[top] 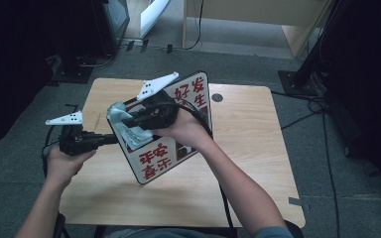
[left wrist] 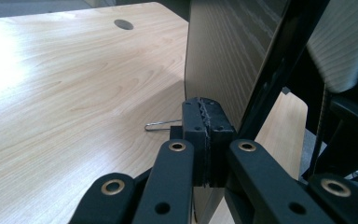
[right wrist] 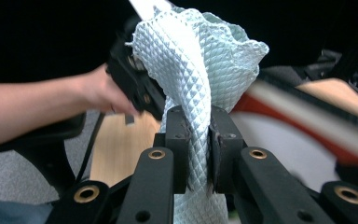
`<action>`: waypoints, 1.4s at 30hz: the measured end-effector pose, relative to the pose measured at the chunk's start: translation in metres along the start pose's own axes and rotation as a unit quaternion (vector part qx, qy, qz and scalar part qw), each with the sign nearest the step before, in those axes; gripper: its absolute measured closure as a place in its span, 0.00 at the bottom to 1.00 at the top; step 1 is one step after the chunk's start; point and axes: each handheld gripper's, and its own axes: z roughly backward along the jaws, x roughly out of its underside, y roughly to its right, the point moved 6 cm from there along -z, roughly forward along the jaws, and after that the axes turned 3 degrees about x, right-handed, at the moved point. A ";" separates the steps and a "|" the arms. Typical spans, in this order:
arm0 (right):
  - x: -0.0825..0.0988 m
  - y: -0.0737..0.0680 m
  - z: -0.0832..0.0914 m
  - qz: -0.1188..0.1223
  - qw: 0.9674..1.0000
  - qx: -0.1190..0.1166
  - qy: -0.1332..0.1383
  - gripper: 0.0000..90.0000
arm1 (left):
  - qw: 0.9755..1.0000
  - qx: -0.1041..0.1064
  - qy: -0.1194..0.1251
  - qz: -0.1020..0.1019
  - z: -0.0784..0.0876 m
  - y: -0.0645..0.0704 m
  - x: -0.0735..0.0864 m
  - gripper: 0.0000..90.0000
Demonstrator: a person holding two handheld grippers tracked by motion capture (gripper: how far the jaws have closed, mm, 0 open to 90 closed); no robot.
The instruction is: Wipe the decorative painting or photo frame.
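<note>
Right claw (right wrist: 198, 140) pinches cloth (right wrist: 196, 60); high view shows sign (top: 151, 161).

You can read red Chinese characters on the white face of the board (top: 178, 134). Near its upper edge stand 好 and 发, with 生 just below them. Near its lower edge you see 平安 above 喜乐. A small dark picture sits between the two groups; you cannot make out any lettering there.

quilted cloth (right wrist: 200, 70), glossy sign board (top: 178, 144), wood-grain table (top: 248, 148)
</note>
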 end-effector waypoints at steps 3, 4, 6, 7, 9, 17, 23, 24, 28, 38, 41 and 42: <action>-0.009 -0.003 -0.003 0.005 1.000 0.000 0.001 0.90 | 1.000 0.003 0.000 -0.002 -0.002 0.001 -0.001 1.00; -0.010 -0.003 -0.005 0.008 1.000 0.000 -0.001 0.90 | 1.000 0.005 -0.002 -0.002 -0.002 0.001 -0.001 1.00; -0.009 -0.002 -0.009 0.011 1.000 0.001 -0.005 0.90 | 1.000 0.005 -0.005 -0.005 -0.004 0.001 0.000 1.00; -0.008 -0.001 -0.011 0.011 1.000 0.001 -0.009 0.90 | 1.000 0.006 -0.004 -0.005 -0.004 0.002 0.000 1.00; -0.005 -0.001 -0.014 0.010 1.000 0.000 -0.010 0.90 | 1.000 0.009 -0.001 -0.005 -0.004 0.002 -0.001 1.00; 0.010 -0.001 -0.023 0.002 1.000 -0.004 -0.023 0.90 | 1.000 0.018 -0.002 -0.012 -0.007 0.005 -0.002 1.00; 0.017 -0.001 -0.025 0.002 1.000 -0.007 -0.028 0.89 | 1.000 0.019 0.000 -0.013 -0.007 0.005 -0.002 1.00; 0.018 -0.001 -0.026 0.003 1.000 -0.008 -0.027 0.90 | 1.000 0.019 0.000 -0.013 -0.007 0.005 -0.002 1.00; 0.024 -0.001 -0.029 0.001 1.000 -0.014 -0.027 0.90 | 1.000 0.018 -0.001 -0.014 -0.007 0.005 -0.002 1.00; 0.047 -0.002 -0.033 -0.004 0.999 -0.020 -0.033 0.89 | 1.000 0.022 0.001 -0.012 -0.006 0.005 -0.002 1.00; 0.054 -0.002 -0.036 -0.006 0.999 -0.025 -0.035 0.89 | 1.000 0.022 0.000 -0.012 -0.006 0.005 -0.002 1.00; 0.057 -0.002 -0.036 -0.008 0.999 -0.025 -0.037 0.89 | 1.000 0.022 0.001 -0.012 -0.006 0.005 -0.002 1.00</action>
